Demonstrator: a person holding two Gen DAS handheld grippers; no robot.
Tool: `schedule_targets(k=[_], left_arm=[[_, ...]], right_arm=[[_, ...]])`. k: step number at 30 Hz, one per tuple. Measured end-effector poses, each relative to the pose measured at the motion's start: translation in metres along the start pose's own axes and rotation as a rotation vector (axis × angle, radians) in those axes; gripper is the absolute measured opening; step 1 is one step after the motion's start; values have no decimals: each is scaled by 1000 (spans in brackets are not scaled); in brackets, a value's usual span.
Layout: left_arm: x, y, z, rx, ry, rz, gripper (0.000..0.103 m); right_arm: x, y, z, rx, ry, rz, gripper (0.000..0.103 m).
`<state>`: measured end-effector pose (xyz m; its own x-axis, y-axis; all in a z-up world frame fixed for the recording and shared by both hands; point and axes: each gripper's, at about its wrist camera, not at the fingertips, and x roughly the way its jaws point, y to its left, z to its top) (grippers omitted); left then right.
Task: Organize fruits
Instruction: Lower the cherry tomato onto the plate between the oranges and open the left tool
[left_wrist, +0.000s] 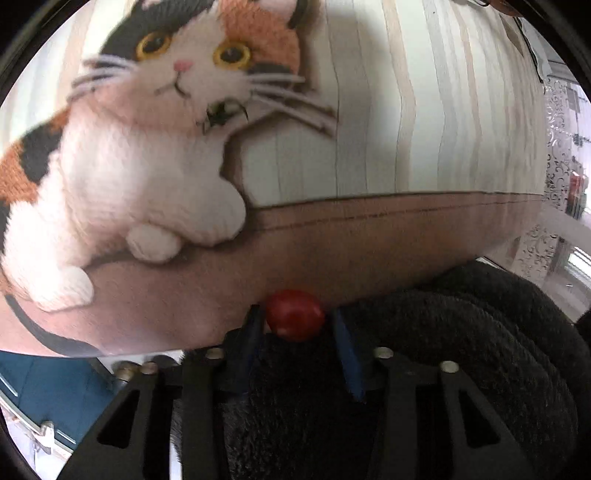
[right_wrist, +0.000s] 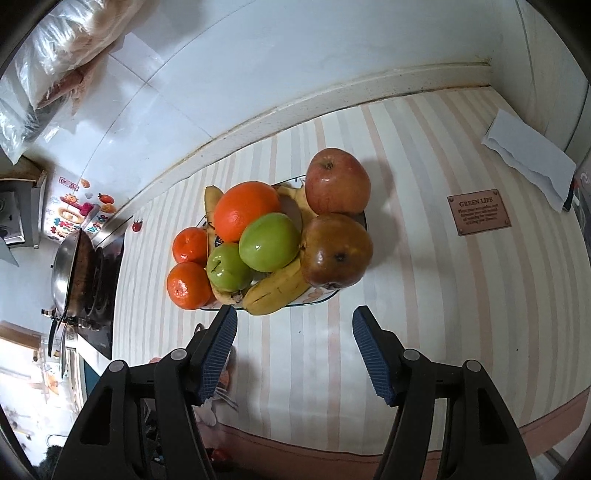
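Note:
In the left wrist view my left gripper (left_wrist: 295, 323) is shut on a small red oval fruit (left_wrist: 294, 314), like a cherry tomato, held between the blue pads over a dark fuzzy surface (left_wrist: 443, 350) below the table's edge. In the right wrist view my right gripper (right_wrist: 293, 350) is open and empty above the striped tablecloth (right_wrist: 424, 295), just in front of a plate (right_wrist: 325, 295) piled with fruit: two red apples (right_wrist: 338, 181), two green apples (right_wrist: 269, 242), a large orange (right_wrist: 245, 208), two mandarins (right_wrist: 186, 284) and bananas (right_wrist: 277, 291).
A cat picture (left_wrist: 147, 129) is printed on the tablecloth where it hangs over the edge. A folded white paper (right_wrist: 528, 158) and a brown "GREEN LIFE" label (right_wrist: 478, 216) lie right of the plate. A stove with a wok (right_wrist: 74, 266) stands at the left.

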<state>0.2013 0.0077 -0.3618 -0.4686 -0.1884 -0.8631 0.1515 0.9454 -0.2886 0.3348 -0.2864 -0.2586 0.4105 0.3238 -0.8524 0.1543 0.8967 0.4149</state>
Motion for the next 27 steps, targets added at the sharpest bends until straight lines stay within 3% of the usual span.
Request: schedule_targets(k=[6, 10, 14, 20, 27], left_arm=[[-19, -1, 13, -5, -99, 56, 27], [-59, -2, 23, -30, -256, 106, 27], [-104, -11, 41, -51, -413, 76, 27], [-147, -14, 83, -98, -516, -40, 27], [-182, -10, 153, -110, -545, -28, 27]], right_arm=[[3, -7, -8, 3, 23, -3, 68], [6, -11, -12, 3, 36, -6, 68], [16, -12, -13, 0, 53, -7, 68], [28, -6, -7, -14, 60, -3, 68], [34, 9, 11, -29, 31, 6, 68]])
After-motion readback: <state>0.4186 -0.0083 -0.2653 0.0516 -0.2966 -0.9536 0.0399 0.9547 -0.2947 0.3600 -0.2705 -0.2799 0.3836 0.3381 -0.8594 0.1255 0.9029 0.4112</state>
